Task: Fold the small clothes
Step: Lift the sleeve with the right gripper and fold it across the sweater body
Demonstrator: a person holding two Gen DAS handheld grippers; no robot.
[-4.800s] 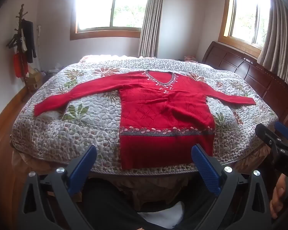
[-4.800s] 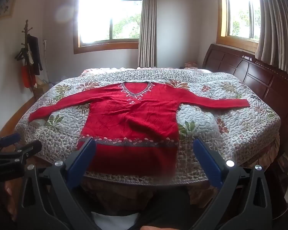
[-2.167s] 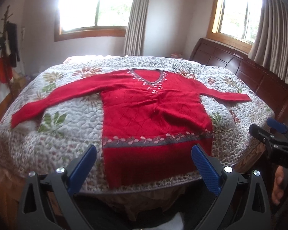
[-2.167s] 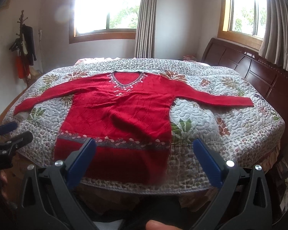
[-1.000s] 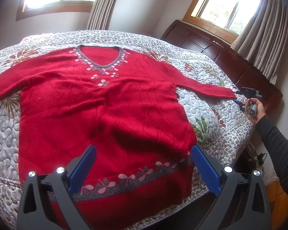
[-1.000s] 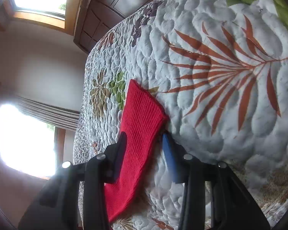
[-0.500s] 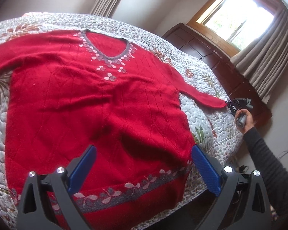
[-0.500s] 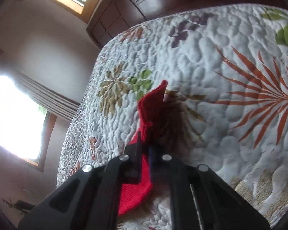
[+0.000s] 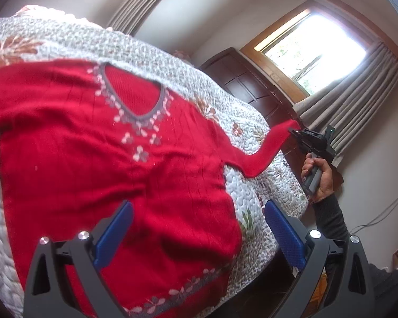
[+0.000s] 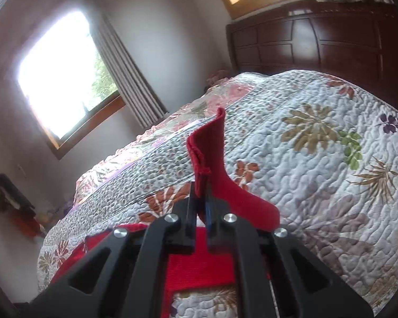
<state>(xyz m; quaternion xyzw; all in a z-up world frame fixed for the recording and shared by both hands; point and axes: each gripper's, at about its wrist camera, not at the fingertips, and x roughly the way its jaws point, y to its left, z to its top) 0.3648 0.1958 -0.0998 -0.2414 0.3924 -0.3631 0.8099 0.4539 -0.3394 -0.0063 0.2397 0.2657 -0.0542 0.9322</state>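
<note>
Two tongs are at work over one red sweater [image 9: 98, 164], which lies face up and spread flat on the quilted bed [image 9: 254, 193], neckline toward the far side. On the left, the left tongs [image 9: 196, 235] hang released above the sweater's lower body, blue pads wide apart and touching nothing. Further right, the sleeve [image 9: 268, 145] rises off the quilt in a slack curve to its cuff, where the right tongs [image 10: 202, 201] are clenched on the knit. From the right wrist view the cuff [image 10: 208, 145] stands up between the pads, though how deep the bite goes is hard to judge. The sweater looks light, soft and stretchy: it will sag and drag rather than hold a line. Best holds seem to be hems, cuffs and shoulder seams, pinched through both layers
</note>
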